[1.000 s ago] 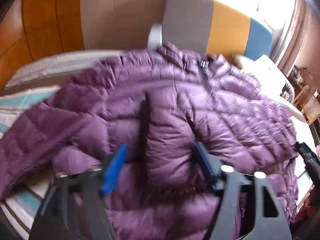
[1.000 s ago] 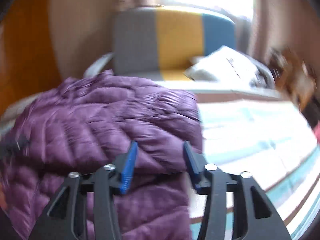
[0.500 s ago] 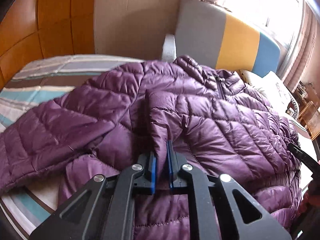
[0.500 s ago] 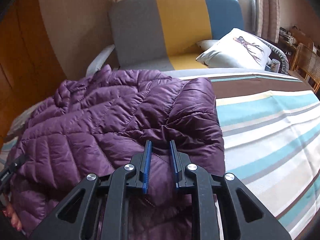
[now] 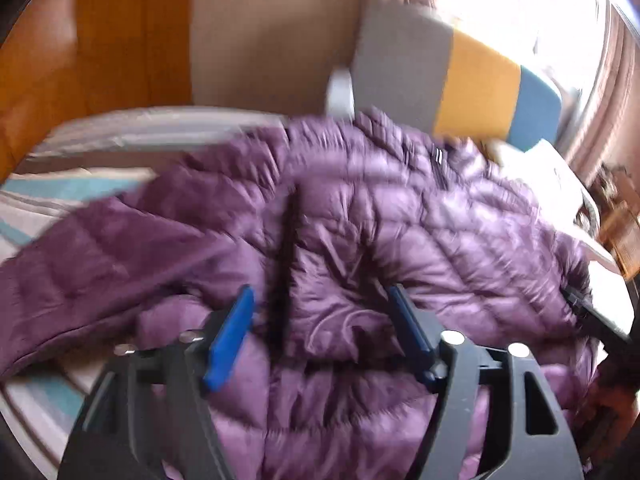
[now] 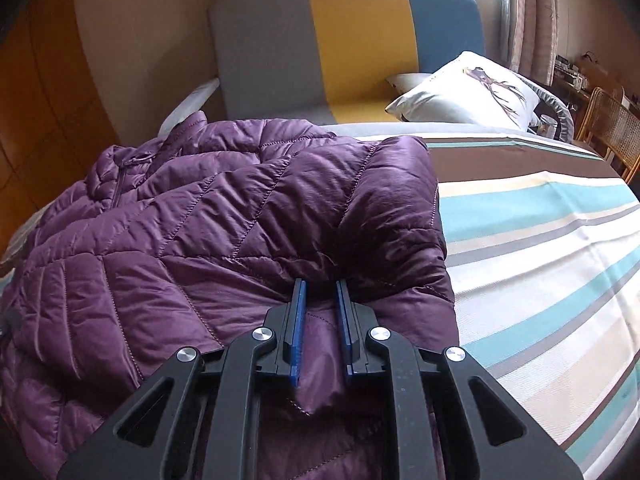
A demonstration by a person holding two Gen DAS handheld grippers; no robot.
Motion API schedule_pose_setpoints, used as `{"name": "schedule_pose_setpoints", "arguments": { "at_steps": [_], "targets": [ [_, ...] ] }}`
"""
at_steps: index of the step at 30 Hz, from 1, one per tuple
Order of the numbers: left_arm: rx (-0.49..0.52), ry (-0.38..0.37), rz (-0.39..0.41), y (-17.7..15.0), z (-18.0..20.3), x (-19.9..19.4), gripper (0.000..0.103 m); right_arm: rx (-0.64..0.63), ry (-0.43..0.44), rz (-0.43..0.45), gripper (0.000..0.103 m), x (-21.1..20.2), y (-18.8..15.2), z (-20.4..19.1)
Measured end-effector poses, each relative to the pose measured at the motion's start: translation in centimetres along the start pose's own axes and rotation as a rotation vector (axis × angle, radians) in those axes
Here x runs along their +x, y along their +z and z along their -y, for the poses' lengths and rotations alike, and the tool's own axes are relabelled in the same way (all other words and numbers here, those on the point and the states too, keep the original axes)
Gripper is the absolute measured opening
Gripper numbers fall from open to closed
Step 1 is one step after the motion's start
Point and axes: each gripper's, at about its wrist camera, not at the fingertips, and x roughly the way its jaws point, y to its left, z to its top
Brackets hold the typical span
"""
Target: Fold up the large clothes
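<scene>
A purple quilted puffer jacket (image 5: 400,220) lies spread on the striped bed (image 6: 540,260), with one sleeve (image 5: 100,264) stretched out to the left. My left gripper (image 5: 320,292) hovers over the jacket's middle. Its jaws are opening and stand wide apart; a puffed ridge of fabric sits between the blue pads without touching them. This view is blurred. In the right wrist view the jacket (image 6: 200,220) has its right side folded over. My right gripper (image 6: 320,283) is closing and pinches a fold at that near right edge between its pads.
A grey, yellow and blue headboard (image 6: 360,40) stands behind the bed, with a white pillow (image 6: 472,92) at its right. Orange wooden panelling (image 5: 100,40) fills the left. A wicker chair (image 6: 612,128) stands at the far right beside the bed.
The left gripper, open a second ago, pinched a ridge of the jacket's middle, then let it go and spread wide. The right gripper closed onto the jacket's folded edge and still holds it.
</scene>
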Motion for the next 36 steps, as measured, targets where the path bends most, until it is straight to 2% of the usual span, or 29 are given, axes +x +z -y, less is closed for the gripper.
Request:
{"name": "schedule_pose_setpoints", "arguments": {
  "at_steps": [3, 5, 9, 12, 15, 23, 25, 27, 29, 33, 36],
  "targets": [
    [0.016, -0.007, 0.098, 0.9, 1.2, -2.9, 0.068, -0.006, -0.008, 0.003, 0.015, 0.0, 0.0, -0.2],
    [0.008, -0.041, 0.115, 2.0, 2.4, -3.2, 0.062, -0.005, -0.008, 0.005, 0.015, 0.0, -0.1, -0.2],
    [0.04, -0.059, 0.021, 3.5, 5.4, 0.6, 0.043, -0.008, -0.012, 0.004, 0.015, 0.0, -0.1, -0.3],
    [0.049, -0.018, -0.064, 3.2, 6.2, 4.1, 0.038, -0.008, -0.011, 0.006, 0.015, 0.0, -0.1, -0.3],
    [0.05, 0.005, -0.098, 2.5, 6.0, 6.7, 0.039, -0.001, -0.003, 0.009, 0.015, 0.0, -0.1, -0.2],
    [0.06, -0.005, -0.08, 1.7, 6.0, 7.3, 0.039, -0.01, -0.016, 0.015, 0.015, 0.1, -0.2, -0.4],
    [0.05, -0.022, -0.075, 1.9, 5.7, 6.7, 0.043, -0.013, -0.02, 0.015, 0.015, 0.1, -0.1, -0.5],
    [0.043, -0.068, -0.069, 1.7, 5.0, 5.4, 0.069, -0.015, -0.023, 0.015, 0.015, 0.1, -0.1, -0.6],
    [0.035, -0.049, -0.039, 1.2, 4.3, 3.5, 0.087, -0.021, -0.03, 0.015, 0.015, 0.1, -0.1, -0.7],
    [-0.046, -0.065, 0.005, 0.8, 1.5, 0.2, 0.091, -0.028, -0.04, 0.016, 0.015, 0.1, -0.1, -0.8],
    [-0.121, -0.033, 0.043, 0.2, -1.9, -2.0, 0.093, -0.024, -0.036, 0.016, 0.015, 0.1, -0.1, -0.8]
  ]
}}
